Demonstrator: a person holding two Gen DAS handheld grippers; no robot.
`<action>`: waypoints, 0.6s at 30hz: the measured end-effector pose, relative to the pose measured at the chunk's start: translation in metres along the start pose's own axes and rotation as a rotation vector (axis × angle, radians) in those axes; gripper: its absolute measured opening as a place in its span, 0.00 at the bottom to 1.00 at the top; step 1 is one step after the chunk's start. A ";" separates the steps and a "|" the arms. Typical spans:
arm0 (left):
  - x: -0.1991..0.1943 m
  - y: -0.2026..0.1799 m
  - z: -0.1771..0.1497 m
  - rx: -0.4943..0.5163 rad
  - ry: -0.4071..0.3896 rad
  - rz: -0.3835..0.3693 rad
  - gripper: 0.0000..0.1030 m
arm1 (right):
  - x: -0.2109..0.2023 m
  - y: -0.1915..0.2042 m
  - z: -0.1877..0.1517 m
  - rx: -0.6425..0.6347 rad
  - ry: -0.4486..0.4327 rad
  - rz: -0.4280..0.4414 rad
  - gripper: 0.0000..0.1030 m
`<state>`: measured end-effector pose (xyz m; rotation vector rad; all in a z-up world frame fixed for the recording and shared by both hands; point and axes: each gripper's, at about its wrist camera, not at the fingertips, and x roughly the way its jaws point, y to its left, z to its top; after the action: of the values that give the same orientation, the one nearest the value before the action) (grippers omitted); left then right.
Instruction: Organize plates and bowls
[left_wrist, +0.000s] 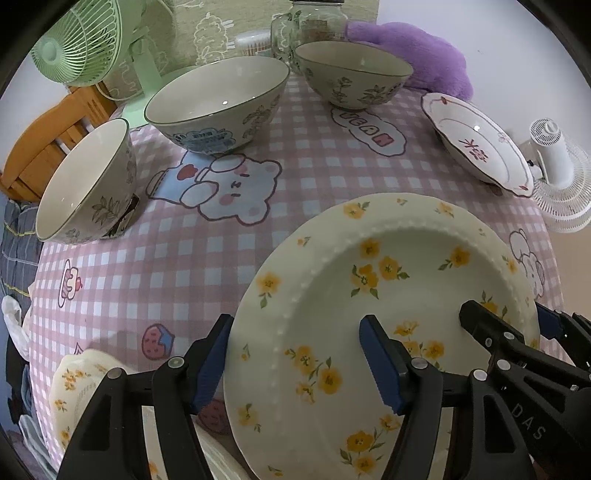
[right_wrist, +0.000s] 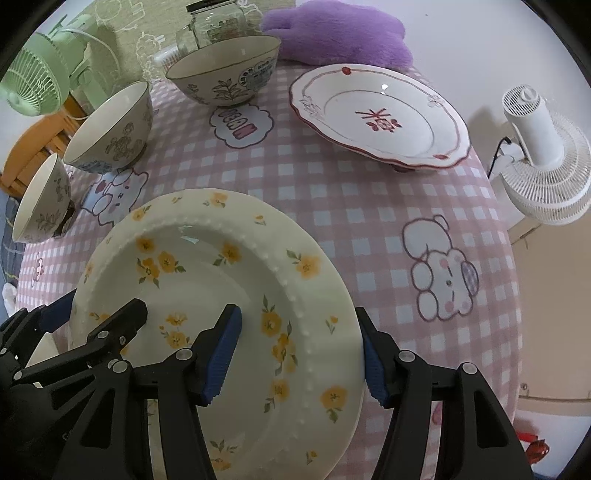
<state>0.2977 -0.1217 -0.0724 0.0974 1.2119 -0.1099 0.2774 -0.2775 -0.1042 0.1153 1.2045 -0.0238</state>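
Note:
A cream plate with yellow flowers (left_wrist: 369, 314) lies near the front of the checked tablecloth; it also shows in the right wrist view (right_wrist: 221, 295). My left gripper (left_wrist: 295, 358) is open and straddles the plate's left rim. My right gripper (right_wrist: 299, 354) is open and straddles its right rim. Each gripper shows in the other's view. Three floral bowls (left_wrist: 218, 103) (left_wrist: 351, 74) (left_wrist: 88, 184) stand at the back and left. A white plate with red trim (right_wrist: 380, 114) sits at the back right. Another flowered plate (left_wrist: 77, 384) lies partly under my left gripper.
A green fan (left_wrist: 81, 40) stands at the back left, a white fan (right_wrist: 546, 155) off the table's right edge. Glass jars (left_wrist: 314, 22) and a purple plush (right_wrist: 340, 33) are at the back. The table edge drops away on the right.

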 end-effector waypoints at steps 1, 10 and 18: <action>-0.002 -0.001 -0.002 0.001 0.000 -0.001 0.67 | -0.002 -0.002 -0.002 0.007 0.002 0.001 0.63; -0.027 -0.006 -0.016 -0.005 -0.008 -0.004 0.67 | -0.023 -0.008 -0.015 0.011 -0.004 0.004 0.63; -0.053 -0.005 -0.030 -0.014 -0.039 -0.008 0.67 | -0.054 -0.007 -0.030 0.003 -0.030 0.001 0.63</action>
<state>0.2509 -0.1214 -0.0336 0.0778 1.1743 -0.1103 0.2294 -0.2838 -0.0655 0.1183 1.1748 -0.0261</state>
